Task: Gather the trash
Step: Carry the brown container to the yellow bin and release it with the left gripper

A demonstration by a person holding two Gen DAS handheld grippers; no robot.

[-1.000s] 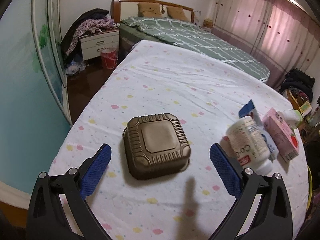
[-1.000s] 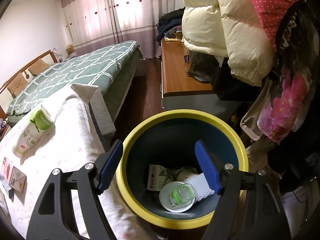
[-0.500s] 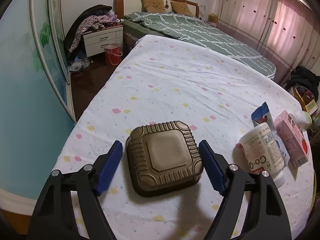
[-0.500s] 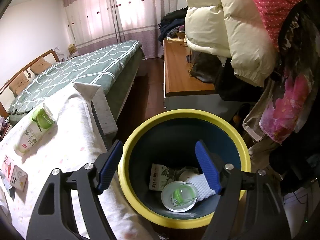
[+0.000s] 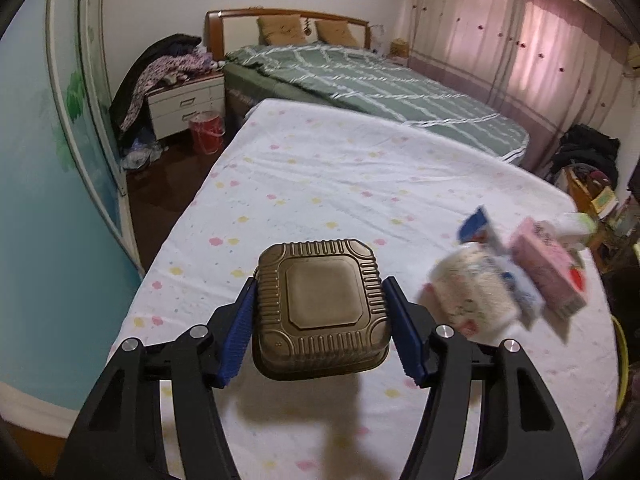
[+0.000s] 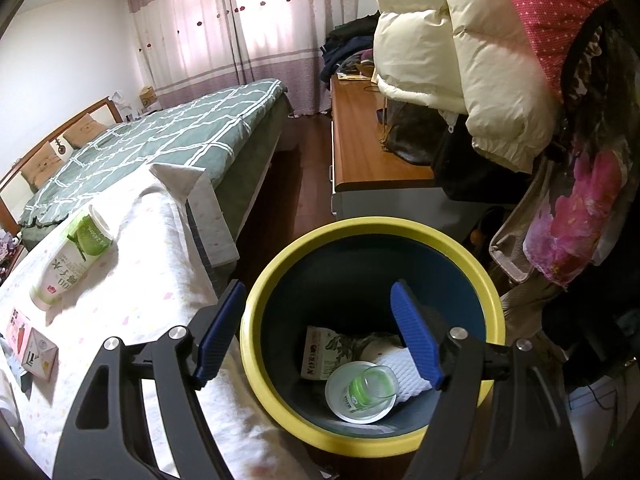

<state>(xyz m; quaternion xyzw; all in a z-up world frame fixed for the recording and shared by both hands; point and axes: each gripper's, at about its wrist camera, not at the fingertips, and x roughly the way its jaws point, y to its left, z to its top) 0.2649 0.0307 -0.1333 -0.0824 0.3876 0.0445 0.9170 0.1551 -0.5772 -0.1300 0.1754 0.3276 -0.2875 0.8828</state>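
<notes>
Left gripper (image 5: 320, 322) jaws had just been closing and pinched the brown ribbed container (image 5: 322, 310) at lower centre of frame, lifted clear of the spotted sheet (image 5: 360, 176). Right gripper (image 6: 318, 336) jaws stood spread, nothing between them, over the yellow-rimmed bin (image 6: 468, 256) at lower centre.

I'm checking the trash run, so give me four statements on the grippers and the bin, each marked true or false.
1. The left gripper is shut on the brown box. True; its jaws have just been closing on it.
2. The right gripper holds a bottle. False; it is open and empty.
3. The bin is empty. False; a carton and a cup lie in it.
4. A green bottle lies on the sheet. True.
</notes>
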